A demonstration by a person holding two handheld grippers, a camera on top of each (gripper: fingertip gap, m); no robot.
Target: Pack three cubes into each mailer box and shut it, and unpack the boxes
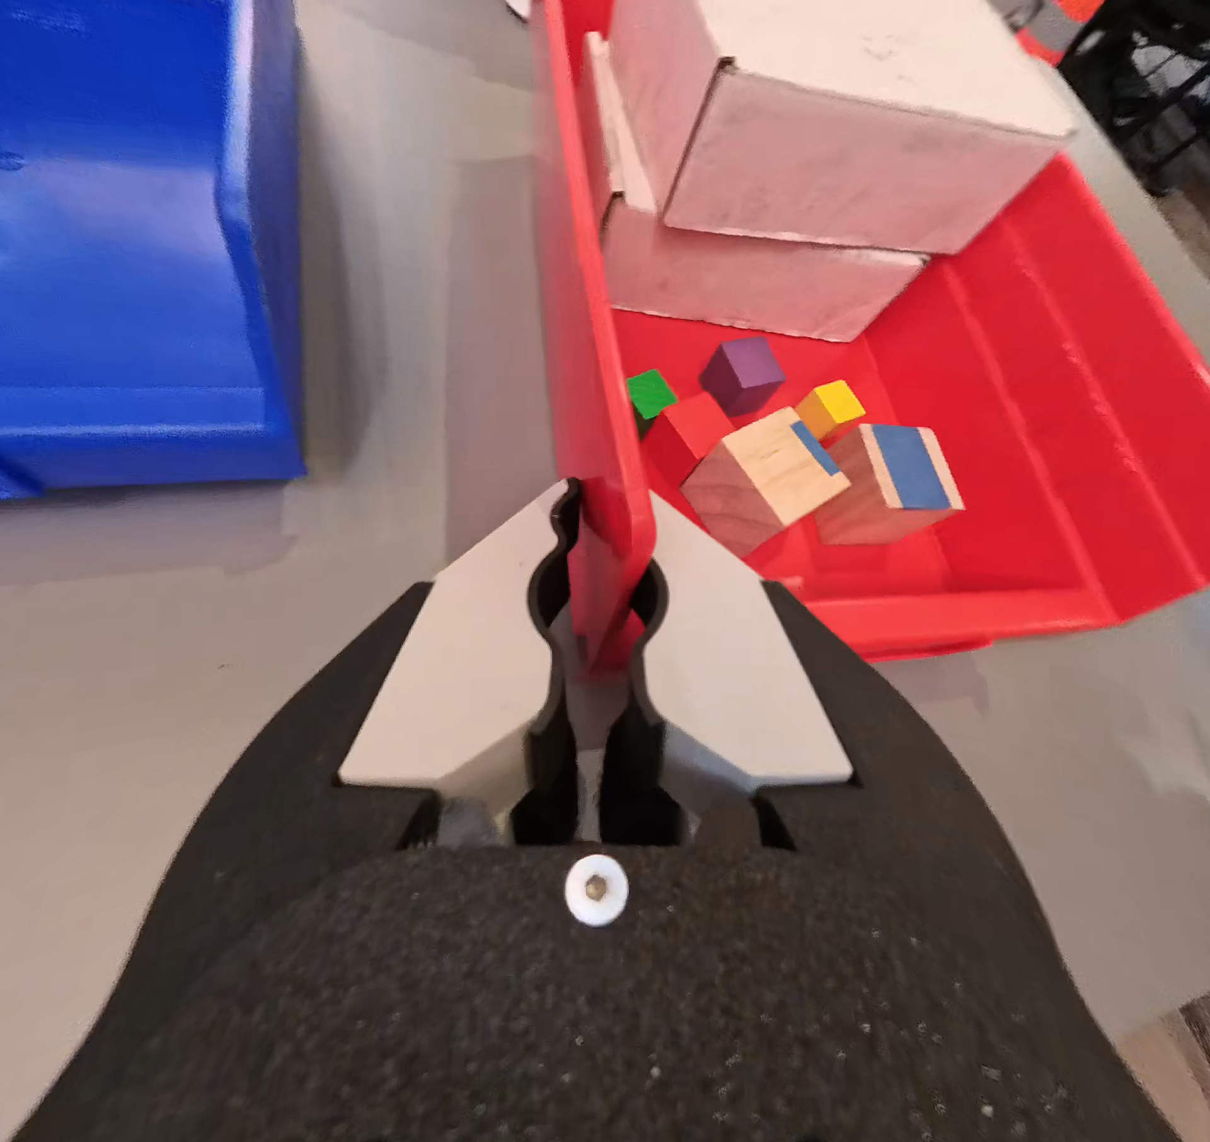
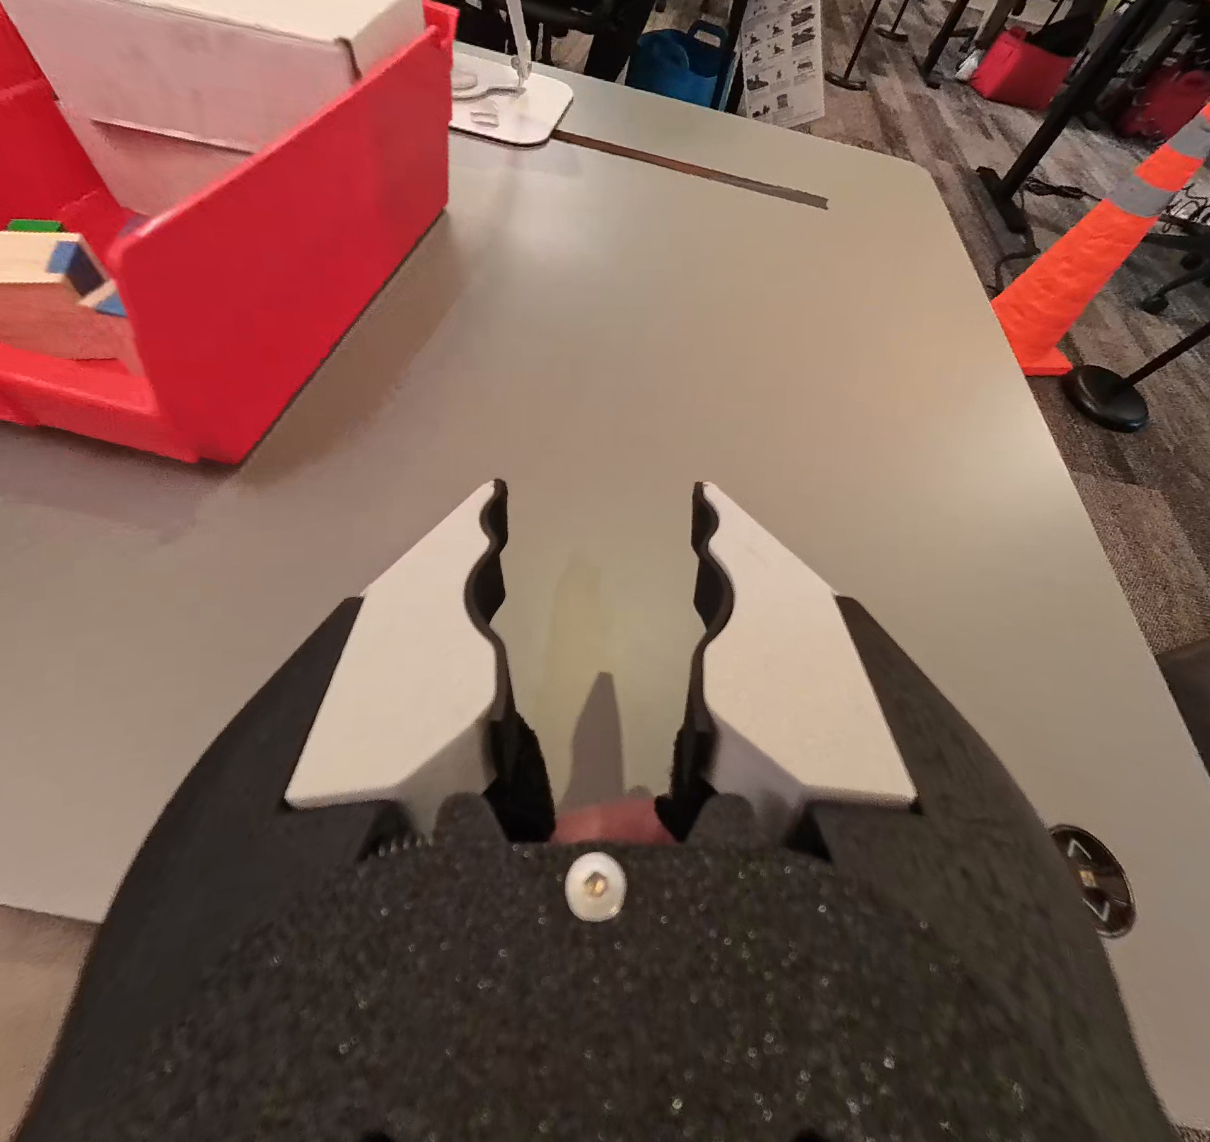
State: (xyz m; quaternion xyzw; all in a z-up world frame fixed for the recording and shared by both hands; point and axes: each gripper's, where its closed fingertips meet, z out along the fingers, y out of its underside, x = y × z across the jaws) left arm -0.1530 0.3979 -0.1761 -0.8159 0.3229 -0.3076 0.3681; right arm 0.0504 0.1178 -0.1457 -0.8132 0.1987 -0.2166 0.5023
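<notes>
A blue bin (image 1: 131,207) sits at far left on the grey table (image 1: 406,259). Beside it, the left gripper (image 1: 609,521) reaches forward low, its fingers pinching the near corner of a red bin's (image 1: 1047,456) side wall, probably to drag or steady it. Inside lie two stacked white mailer boxes (image 1: 818,128), both shut, and loose coloured cubes (image 1: 746,374). Well to the right, the right gripper (image 2: 599,488) hovers over bare table, fingers spread and empty, apparently waiting.
</notes>
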